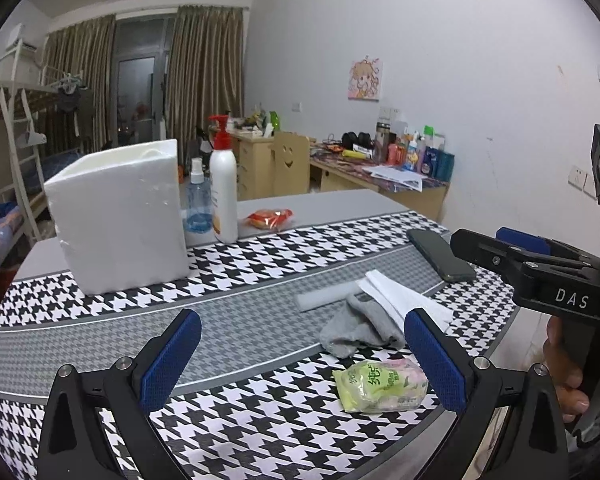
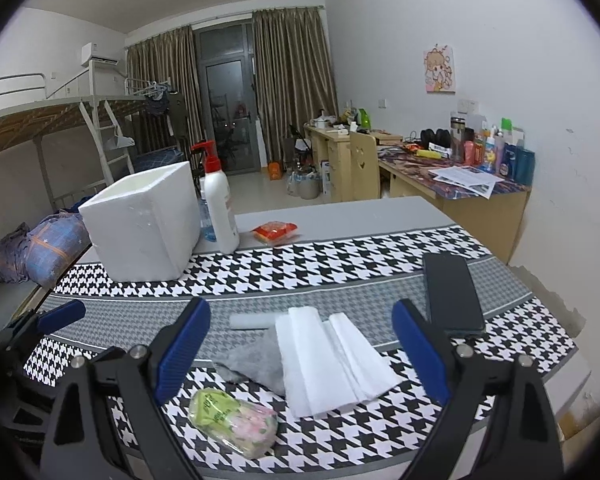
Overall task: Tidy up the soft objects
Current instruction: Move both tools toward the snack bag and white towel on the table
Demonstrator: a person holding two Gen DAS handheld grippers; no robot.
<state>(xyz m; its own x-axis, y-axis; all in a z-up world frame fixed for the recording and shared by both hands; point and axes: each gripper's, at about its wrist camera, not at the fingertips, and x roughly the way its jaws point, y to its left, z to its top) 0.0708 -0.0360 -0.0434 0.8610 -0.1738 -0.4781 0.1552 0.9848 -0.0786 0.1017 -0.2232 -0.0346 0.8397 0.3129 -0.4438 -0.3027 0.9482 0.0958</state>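
Nothing is gripped yet, so the task looks to be at its opening step, choosing the first soft thing to lift and carry to the white foam box (image 2: 142,224), the likeliest bin for them (a judgement; nothing is seen inside it from here). The left gripper (image 1: 302,354) hangs with its blue pads spread wide and empty, and the right gripper (image 2: 300,346) is likewise wide and empty, both hovering above the near edge of the houndstooth cloth (image 2: 340,264). The soft things lie in a cluster on the near side of the foam box and to its right: a folded white cloth (image 2: 332,360) overlapping a grey sock (image 2: 256,360), a grey rolled strip (image 2: 252,321) just behind them, and a green-and-pink tissue pack (image 2: 236,420) closest to the camera. The right gripper frames the white cloth between its fingers, so I judge the next move to be a descent onto that cloth, pinching its folded layers together so they do not fan apart, then a lift over the box's tall rim. A dark phone (image 2: 452,296) lies just beside the cloth, on the side away from the foam box, and could be nudged. Behind the box's right side stand a white pump bottle (image 2: 220,208) and a blue spray bottle (image 1: 198,200), with a red snack packet (image 2: 274,232) nearby; they crowd that side of the box.
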